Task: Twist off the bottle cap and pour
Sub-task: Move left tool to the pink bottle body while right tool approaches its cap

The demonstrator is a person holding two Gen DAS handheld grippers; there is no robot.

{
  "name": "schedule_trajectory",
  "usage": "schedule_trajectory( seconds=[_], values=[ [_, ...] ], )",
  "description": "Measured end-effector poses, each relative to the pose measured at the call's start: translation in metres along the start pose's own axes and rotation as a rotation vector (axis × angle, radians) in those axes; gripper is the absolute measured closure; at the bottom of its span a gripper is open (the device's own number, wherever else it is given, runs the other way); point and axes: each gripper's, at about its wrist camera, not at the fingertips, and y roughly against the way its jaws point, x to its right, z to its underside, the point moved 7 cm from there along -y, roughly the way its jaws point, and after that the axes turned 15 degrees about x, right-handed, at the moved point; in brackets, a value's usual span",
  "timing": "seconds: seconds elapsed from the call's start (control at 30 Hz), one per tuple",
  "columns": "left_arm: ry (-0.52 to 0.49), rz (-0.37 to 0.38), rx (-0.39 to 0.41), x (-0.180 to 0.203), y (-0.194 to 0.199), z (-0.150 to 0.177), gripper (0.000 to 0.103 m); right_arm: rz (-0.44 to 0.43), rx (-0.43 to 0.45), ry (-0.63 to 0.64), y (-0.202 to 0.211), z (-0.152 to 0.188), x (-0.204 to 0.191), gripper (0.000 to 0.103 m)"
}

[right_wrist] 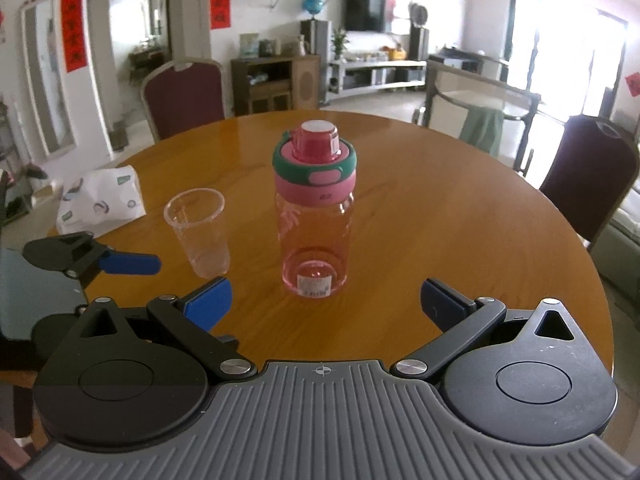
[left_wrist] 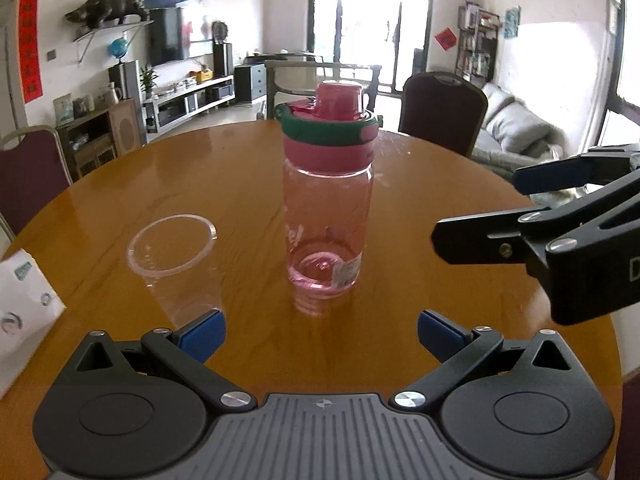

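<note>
we see the pink bottle [left_wrist: 329, 216] standing upright near the middle of the round wooden worktop [left_wrist: 440, 184], its cap [left_wrist: 330, 128] on, pink with a green band around it. a little liquid sits at the bottom. the clear plastic cup [right_wrist: 198, 232] stands upright to the bottle's left, near it but apart, and looks empty. beyond the cup a white printed paper bag [right_wrist: 102, 200] lies near the worktop's edge. our left gripper [left_wrist: 320, 338] hangs just short of the bottle with its blue-padded fingers [left_wrist: 202, 338] spread wide, holding nothing. our right gripper [right_wrist: 326, 306] faces the bottle from the other side, its fingers [right_wrist: 210, 304] likewise wide apart and touching nothing. dark red chairs [right_wrist: 188, 96] stand around the worktop.
</note>
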Motion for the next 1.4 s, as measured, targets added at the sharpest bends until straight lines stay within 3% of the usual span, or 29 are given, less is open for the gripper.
schedule_trajectory(
  seconds=[0.23,0.5,0.63,0.83,1.0,1.13,1.2,1.3,1.4],
  values=[
    [-0.062,-0.087,0.026,0.016,-0.029,-0.003,0.001,-0.081,0.005,0.02,-0.019,-0.008,0.021,0.0],
    [-0.031,-0.093,0.067,0.012,-0.056,-0.015,0.001,-0.165,0.025,0.041,-0.049,-0.029,0.029,0.0],
    [0.035,-0.064,0.108,0.008,-0.066,-0.021,0.001,-0.127,0.032,0.026,-0.052,-0.036,0.034,0.0],
    [0.007,-0.066,0.088,0.01,-0.08,-0.016,0.001,-0.088,0.027,0.001,-0.053,-0.037,0.047,0.0],
    [0.002,-0.041,0.096,0.01,-0.08,-0.011,0.001,-0.096,0.018,-0.006,-0.054,-0.039,0.053,0.0],
    [-0.014,-0.086,0.161,0.005,-0.075,-0.017,0.001,-0.123,0.02,0.007,-0.057,-0.046,0.05,0.0],
    [-0.015,-0.094,0.192,0.005,-0.073,-0.02,0.004,-0.136,0.019,0.005,-0.059,-0.051,0.049,0.0],
    [0.023,-0.079,0.192,0.003,-0.078,-0.019,0.026,-0.148,0.016,0.003,-0.059,-0.055,0.049,0.0],
    [0.064,-0.063,0.184,0.004,-0.083,-0.017,0.029,-0.151,0.012,0.003,-0.058,-0.056,0.049,0.0]
  ],
)
